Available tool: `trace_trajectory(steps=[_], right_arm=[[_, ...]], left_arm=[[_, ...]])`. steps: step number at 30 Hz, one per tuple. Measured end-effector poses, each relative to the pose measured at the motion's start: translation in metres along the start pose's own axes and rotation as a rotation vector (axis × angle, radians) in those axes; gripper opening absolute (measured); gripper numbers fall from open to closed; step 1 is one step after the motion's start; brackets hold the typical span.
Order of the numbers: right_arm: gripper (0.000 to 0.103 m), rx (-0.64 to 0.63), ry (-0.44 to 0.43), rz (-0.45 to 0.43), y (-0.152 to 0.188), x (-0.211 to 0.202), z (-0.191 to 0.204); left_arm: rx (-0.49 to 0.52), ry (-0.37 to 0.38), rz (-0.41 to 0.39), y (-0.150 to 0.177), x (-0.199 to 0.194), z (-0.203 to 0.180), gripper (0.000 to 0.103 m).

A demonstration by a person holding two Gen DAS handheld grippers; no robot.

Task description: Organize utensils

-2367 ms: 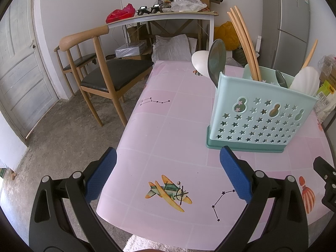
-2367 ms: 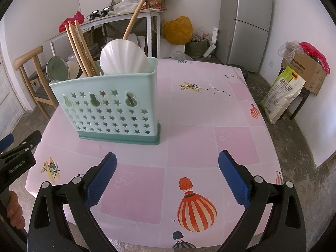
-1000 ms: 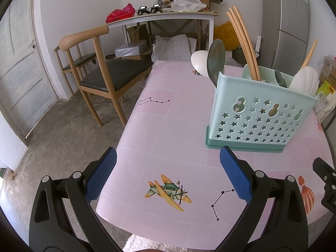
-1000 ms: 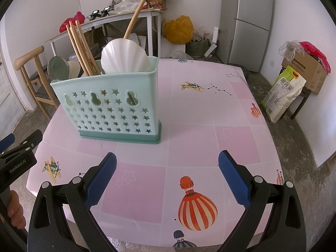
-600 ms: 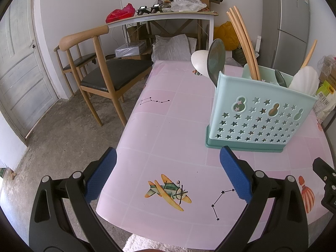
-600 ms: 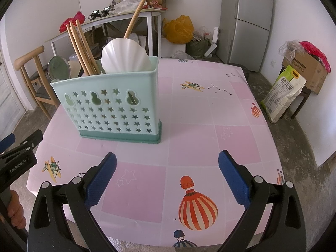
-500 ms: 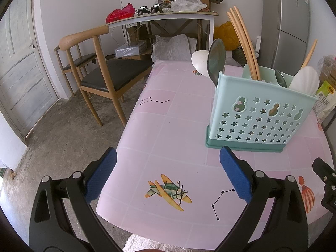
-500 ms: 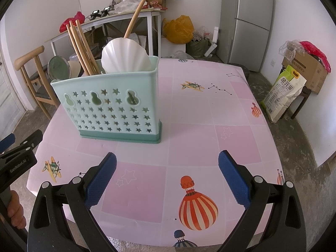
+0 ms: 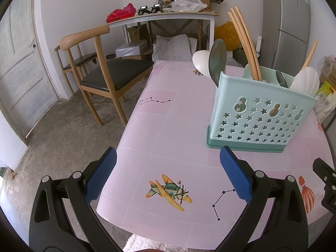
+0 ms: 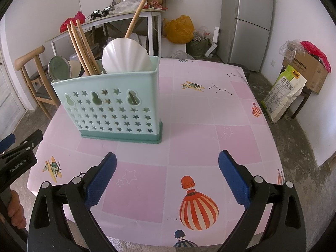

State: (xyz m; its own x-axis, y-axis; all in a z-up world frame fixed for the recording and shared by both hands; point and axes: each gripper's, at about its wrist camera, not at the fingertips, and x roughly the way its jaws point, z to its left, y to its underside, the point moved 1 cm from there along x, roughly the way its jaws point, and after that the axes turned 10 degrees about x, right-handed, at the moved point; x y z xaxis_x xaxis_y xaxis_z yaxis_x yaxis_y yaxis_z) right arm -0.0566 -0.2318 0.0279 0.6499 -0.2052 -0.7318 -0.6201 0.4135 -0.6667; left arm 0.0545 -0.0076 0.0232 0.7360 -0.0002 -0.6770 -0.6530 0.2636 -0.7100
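Note:
A mint green utensil caddy (image 9: 260,117) (image 10: 117,107) with star-shaped holes stands upright on the pink table (image 9: 168,130) (image 10: 210,130). Wooden chopsticks (image 9: 244,42) (image 10: 80,48), a metal spoon (image 9: 217,62) (image 10: 57,68), a pale spoon (image 9: 200,62) and a white shell-shaped ladle (image 10: 126,55) (image 9: 305,80) stick out of it. My left gripper (image 9: 168,176) hangs open over the table's near corner, left of the caddy. My right gripper (image 10: 167,177) is open above the table's front, nothing between its fingers.
A wooden chair (image 9: 105,71) stands at the table's left side. A cluttered white desk (image 9: 163,17) and a grey fridge (image 10: 250,21) line the back wall. A printed sack (image 10: 281,94) and cardboard box (image 10: 308,69) sit on the floor at right.

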Motion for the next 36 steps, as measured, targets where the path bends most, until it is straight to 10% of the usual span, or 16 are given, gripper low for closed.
trace_trajectory(steps=[36], right_arm=[[0.095,-0.004,-0.012,0.006,0.0029,-0.0019,0.0069]], left_arm=[[-0.003,0.006,0.008,0.004,0.0023,0.003,0.095]])
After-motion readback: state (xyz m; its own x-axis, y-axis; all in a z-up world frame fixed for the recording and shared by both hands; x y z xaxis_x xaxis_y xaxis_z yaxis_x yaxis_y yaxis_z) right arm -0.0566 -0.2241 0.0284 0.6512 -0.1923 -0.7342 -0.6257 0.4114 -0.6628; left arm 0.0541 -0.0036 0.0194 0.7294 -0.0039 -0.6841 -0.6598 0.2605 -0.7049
